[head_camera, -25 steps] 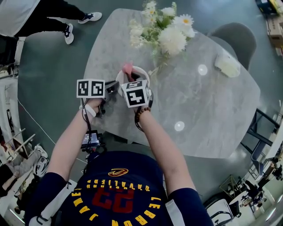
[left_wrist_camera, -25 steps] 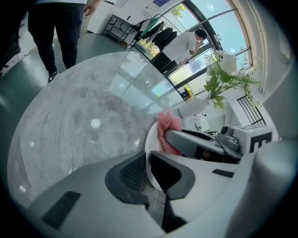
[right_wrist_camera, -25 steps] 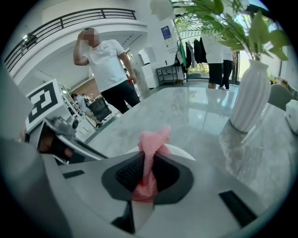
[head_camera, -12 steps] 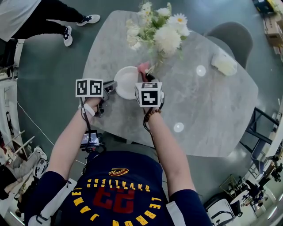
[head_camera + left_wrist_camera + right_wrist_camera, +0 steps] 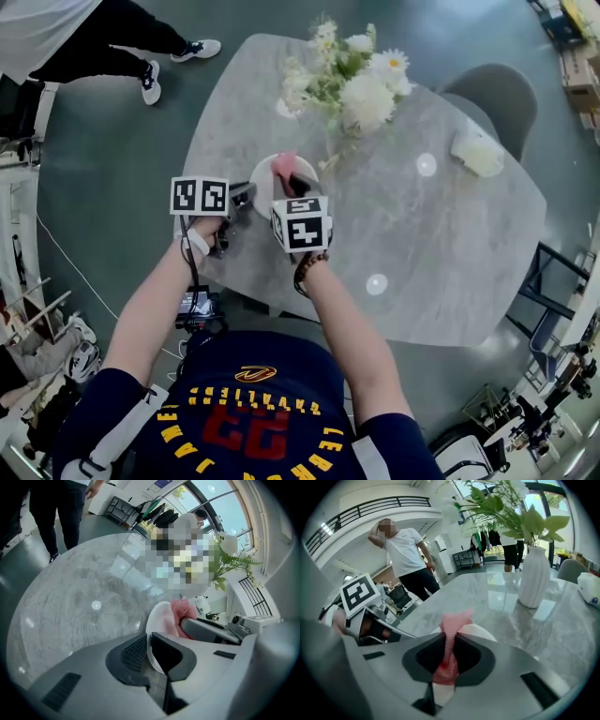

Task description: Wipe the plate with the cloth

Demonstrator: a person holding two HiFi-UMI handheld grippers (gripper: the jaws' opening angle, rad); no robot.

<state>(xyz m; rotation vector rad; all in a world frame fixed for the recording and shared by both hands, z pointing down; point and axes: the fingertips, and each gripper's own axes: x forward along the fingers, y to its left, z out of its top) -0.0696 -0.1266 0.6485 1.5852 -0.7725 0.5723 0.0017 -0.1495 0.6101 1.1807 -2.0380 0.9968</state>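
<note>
Clock centred on the plate, head view: vase of flowers stands close at 1 o'clock and blocks that approach. The left gripper takes up the rim at 8 o'clock and the right gripper reaches in from 5 o'clock. Bench lies open from 2 through 5 o'clock, out to a white packet far off at 3 o'clock; bench edge near from 9 to 11 o'clock, floor beyond.

Bright daylight, heavy fisheye bend at the edges.
The windows wash out pale behind, and small white glare spots sit on my polished worktop. Shadows are faint. Up close my jaws look soft; both gripper views darken at the corners.
</note>
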